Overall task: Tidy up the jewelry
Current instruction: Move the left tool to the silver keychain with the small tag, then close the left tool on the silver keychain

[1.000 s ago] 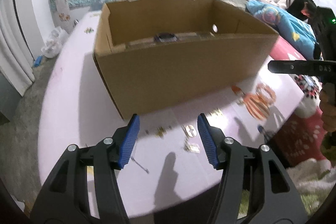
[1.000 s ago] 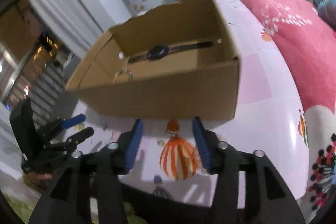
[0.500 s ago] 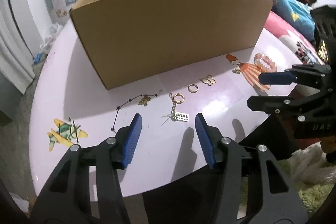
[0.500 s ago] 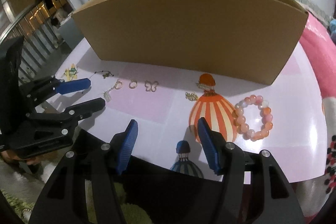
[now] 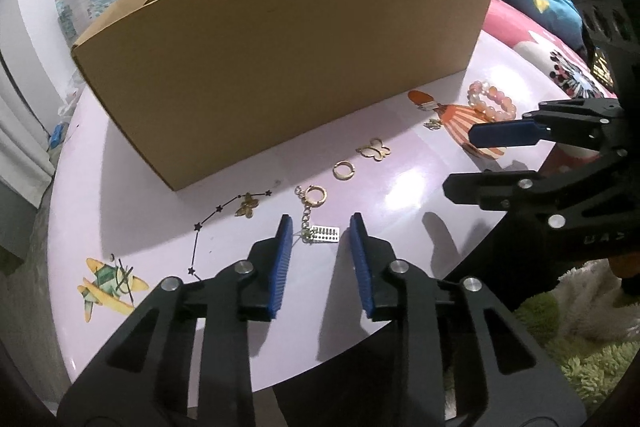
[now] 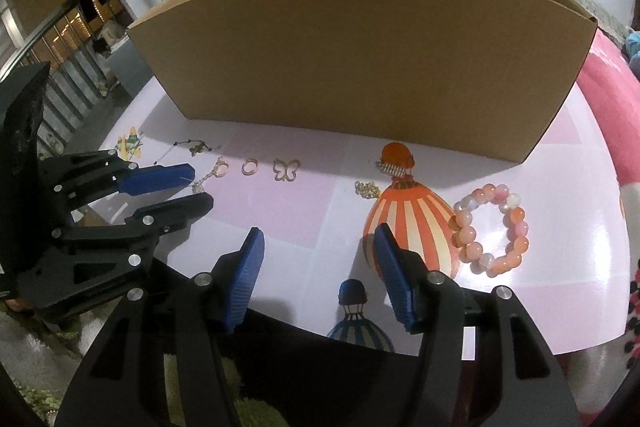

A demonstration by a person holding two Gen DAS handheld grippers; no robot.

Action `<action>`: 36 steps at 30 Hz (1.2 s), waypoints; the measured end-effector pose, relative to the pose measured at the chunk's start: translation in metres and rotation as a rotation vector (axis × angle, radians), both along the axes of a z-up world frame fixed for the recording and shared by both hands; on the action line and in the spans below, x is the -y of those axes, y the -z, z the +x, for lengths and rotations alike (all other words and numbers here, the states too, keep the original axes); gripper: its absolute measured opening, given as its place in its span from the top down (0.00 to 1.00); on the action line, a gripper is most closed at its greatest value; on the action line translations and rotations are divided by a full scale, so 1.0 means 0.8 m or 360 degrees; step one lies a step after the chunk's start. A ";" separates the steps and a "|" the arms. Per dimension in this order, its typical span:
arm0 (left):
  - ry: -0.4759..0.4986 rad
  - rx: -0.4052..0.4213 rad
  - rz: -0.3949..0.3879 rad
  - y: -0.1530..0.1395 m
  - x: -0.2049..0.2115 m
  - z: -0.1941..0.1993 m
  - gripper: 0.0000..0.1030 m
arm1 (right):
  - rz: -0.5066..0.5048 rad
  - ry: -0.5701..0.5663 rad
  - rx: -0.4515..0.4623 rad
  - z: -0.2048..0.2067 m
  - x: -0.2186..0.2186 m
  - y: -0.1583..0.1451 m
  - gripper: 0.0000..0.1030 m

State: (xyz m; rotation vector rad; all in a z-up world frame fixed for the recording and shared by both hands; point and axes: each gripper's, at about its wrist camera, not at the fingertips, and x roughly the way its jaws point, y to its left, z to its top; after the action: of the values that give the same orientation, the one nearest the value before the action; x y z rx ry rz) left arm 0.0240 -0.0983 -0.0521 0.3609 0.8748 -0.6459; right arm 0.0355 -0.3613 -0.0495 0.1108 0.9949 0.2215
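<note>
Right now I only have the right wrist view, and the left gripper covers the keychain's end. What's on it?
Observer: A small silver tag hangs off the gold keychain and lies flat on the table.
Operator: Gripped?
Observer: No. The left gripper has just been closing its jaws; the tag shows between the pads, which don't press it.
Operator: Where does the black chain end?
Observer: The star chain runs from the butterfly pendant and stops beside the airplane sticker.
</note>
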 end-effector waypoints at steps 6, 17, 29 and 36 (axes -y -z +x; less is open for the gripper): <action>0.0009 -0.0009 -0.0008 0.000 0.003 0.000 0.78 | 0.0002 -0.0004 -0.0001 0.003 -0.001 0.000 0.46; 0.0021 0.0032 0.0019 -0.001 0.006 -0.004 0.85 | 0.0013 0.0014 0.0002 0.005 0.000 0.002 0.46; -0.0013 0.0013 -0.0019 -0.008 -0.010 -0.011 1.00 | 0.0025 0.0013 0.0030 0.002 0.004 -0.005 0.46; -0.0033 -0.0041 -0.0092 -0.013 -0.014 -0.005 0.94 | 0.0037 0.0004 0.0024 0.000 -0.001 -0.005 0.46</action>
State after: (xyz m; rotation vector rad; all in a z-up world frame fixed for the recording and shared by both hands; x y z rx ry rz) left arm 0.0204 -0.0868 -0.0421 0.2916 0.8813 -0.6568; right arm 0.0357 -0.3605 -0.0451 0.1314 0.9772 0.2312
